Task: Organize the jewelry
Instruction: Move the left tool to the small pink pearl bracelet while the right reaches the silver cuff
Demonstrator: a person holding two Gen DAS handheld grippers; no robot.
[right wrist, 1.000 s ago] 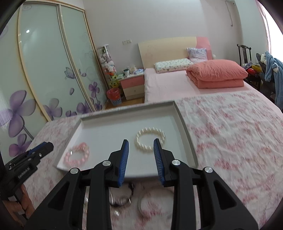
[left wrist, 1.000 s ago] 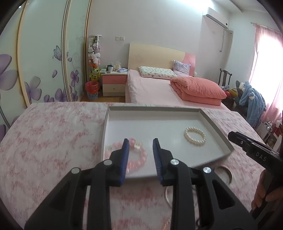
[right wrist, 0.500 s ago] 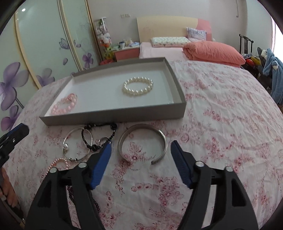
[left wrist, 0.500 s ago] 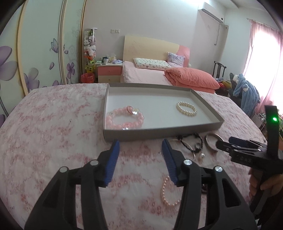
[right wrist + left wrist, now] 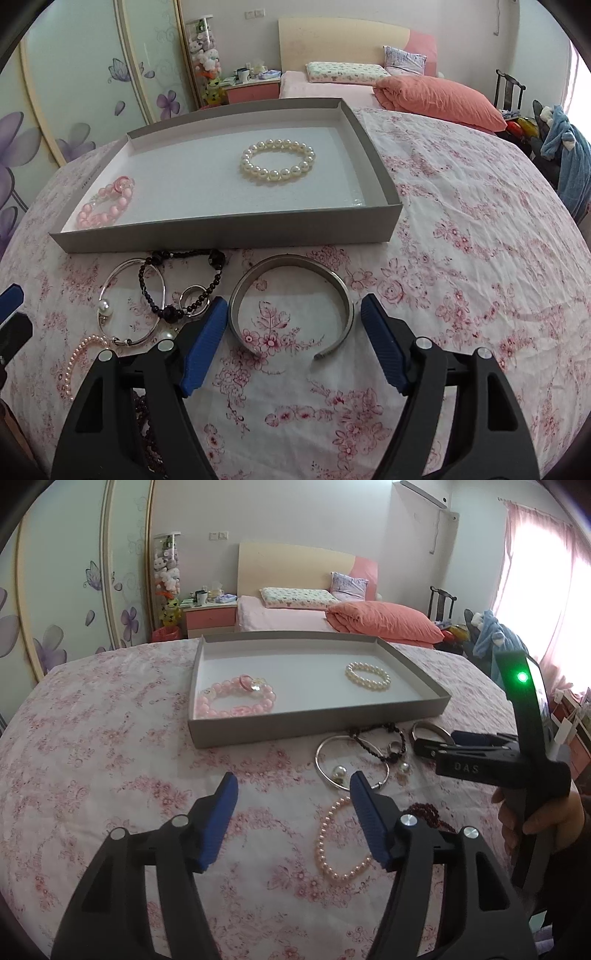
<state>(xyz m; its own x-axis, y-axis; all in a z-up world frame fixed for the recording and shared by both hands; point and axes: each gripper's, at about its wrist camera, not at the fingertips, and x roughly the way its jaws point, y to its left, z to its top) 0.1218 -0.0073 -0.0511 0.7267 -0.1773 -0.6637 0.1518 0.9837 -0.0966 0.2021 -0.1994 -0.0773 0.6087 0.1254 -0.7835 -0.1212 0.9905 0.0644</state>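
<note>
A grey tray (image 5: 317, 720) (image 5: 229, 229) on the flowered bedspread holds a pink bead bracelet (image 5: 236, 701) (image 5: 105, 206) and a white pearl bracelet (image 5: 367, 675) (image 5: 277, 158). In front of it lie a silver cuff (image 5: 288, 258) (image 5: 424, 729), a thin silver bangle (image 5: 107, 284) (image 5: 318, 766), a black bead bracelet (image 5: 184, 254) (image 5: 369, 746) and a pink pearl strand (image 5: 325, 849) (image 5: 74, 354). My right gripper (image 5: 294, 306) (image 5: 436, 742) is opening, its fingers standing either side of the cuff without pressing it. My left gripper (image 5: 291, 786) is opening over bare cloth, left of the pearl strand.
A dark red bead strand (image 5: 428, 810) lies near the front edge, partly under my grippers. A hand (image 5: 535, 819) holds the right gripper's handle. Beyond the tray stand a bed with an orange quilt (image 5: 384, 622) and a wardrobe with flowered doors (image 5: 74, 590).
Both grippers drew back from over the tray and sank toward the loose jewelry in front of it. Their jaws widened. The two bracelets stayed in the tray.
</note>
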